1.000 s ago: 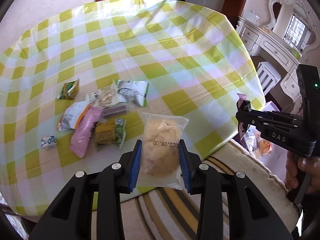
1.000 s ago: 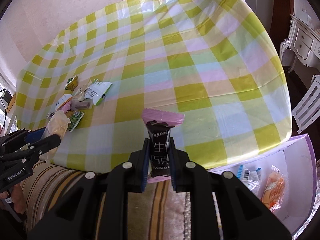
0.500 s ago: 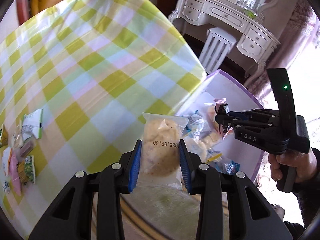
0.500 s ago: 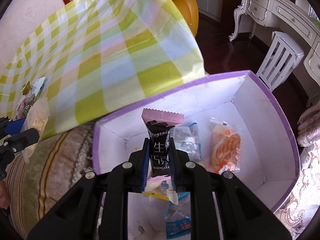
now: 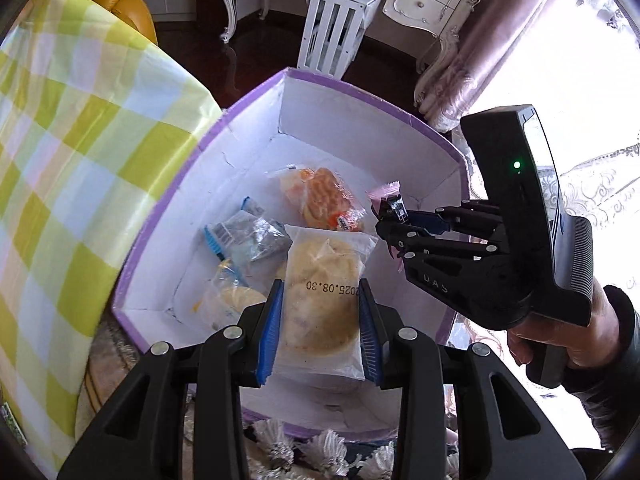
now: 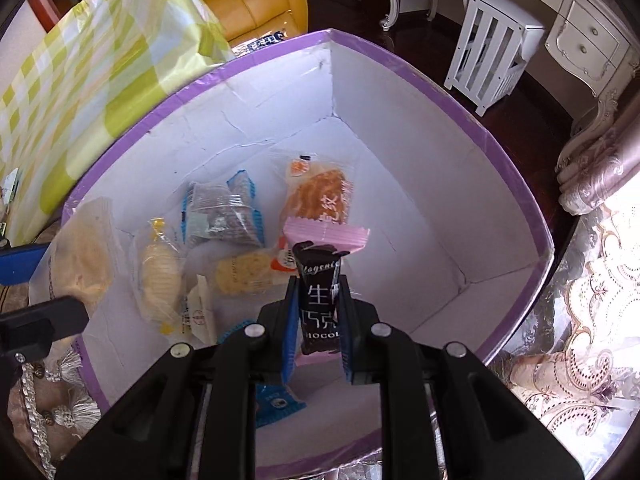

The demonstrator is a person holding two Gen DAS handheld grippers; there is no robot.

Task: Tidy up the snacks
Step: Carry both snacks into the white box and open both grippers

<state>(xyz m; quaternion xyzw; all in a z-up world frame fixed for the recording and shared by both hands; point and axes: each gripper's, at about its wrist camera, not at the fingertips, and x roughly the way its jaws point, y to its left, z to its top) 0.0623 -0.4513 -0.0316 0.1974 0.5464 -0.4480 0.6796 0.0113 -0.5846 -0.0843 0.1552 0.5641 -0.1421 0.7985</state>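
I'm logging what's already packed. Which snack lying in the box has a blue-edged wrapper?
The grey packet near the box's back-left wall: zigzag blue edges frame it. The pastry beside it and the biscuits in front are in clear wrappers.

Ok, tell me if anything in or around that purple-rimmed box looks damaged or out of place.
The box shows cracks and creases across its white inner walls, so the lining looks worn. The snacks inside lie in a loose jumble. The left gripper holds a clear-wrapped pastry and the right gripper a chocolate bar above it. Nothing is spilled.
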